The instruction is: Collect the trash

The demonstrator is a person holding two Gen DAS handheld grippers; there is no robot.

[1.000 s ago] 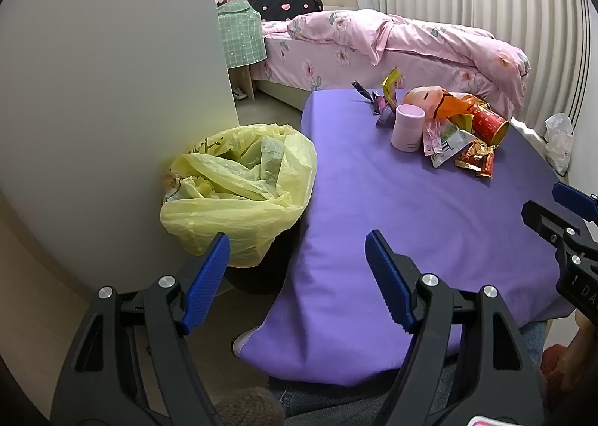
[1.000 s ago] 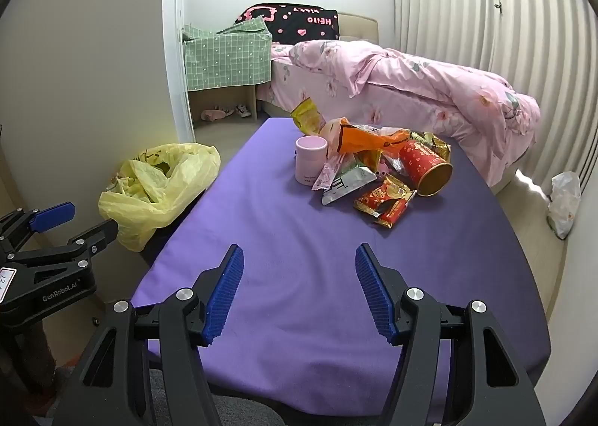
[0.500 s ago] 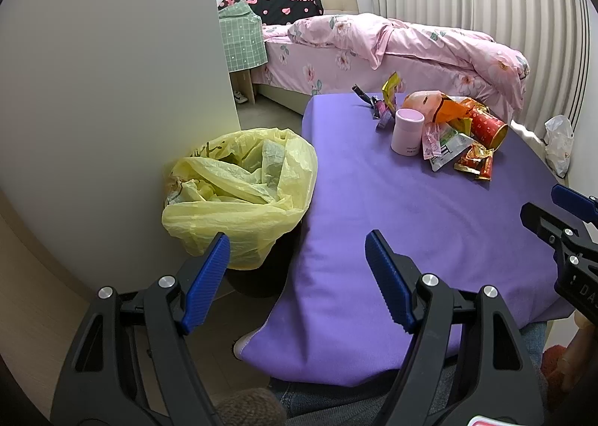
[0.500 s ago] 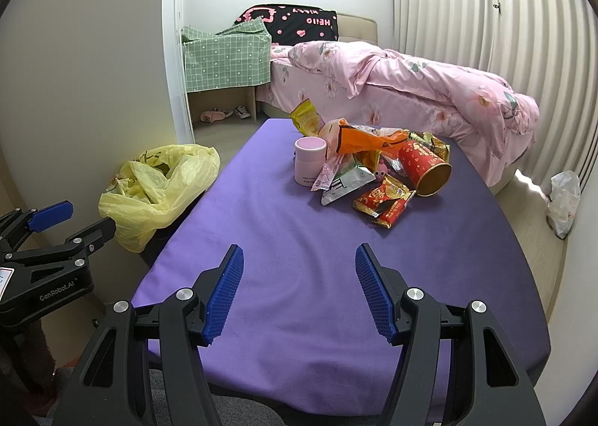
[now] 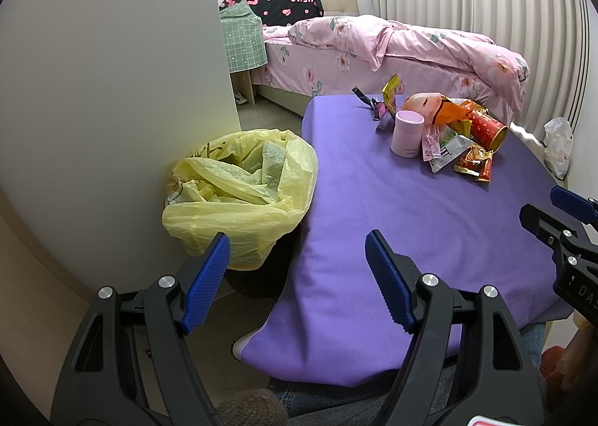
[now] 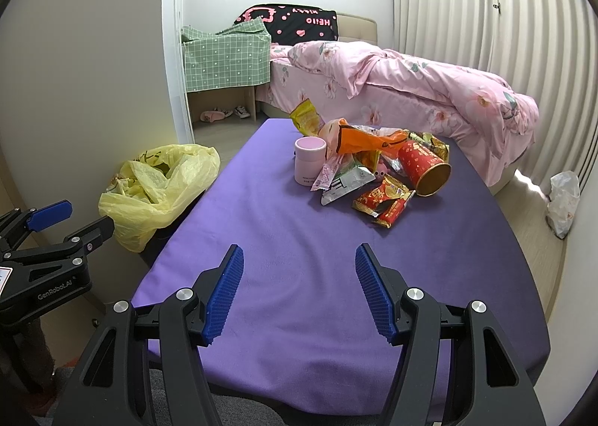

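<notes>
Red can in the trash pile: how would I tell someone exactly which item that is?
On the purple table, find the trash pile at the far end near the bed. The red can lies on its side at the pile's right edge, its open gold-lined mouth facing the camera; it is the only cylinder there besides the upright pink cup.

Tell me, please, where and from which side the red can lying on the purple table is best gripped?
Grip the red can across its round body, near the middle, coming down from above with the right gripper. It lies on its side with the open mouth facing the near right, so the curved sides are exposed. Wrappers crowd its near-left side, so probably keep the fingers clear of them.
</notes>
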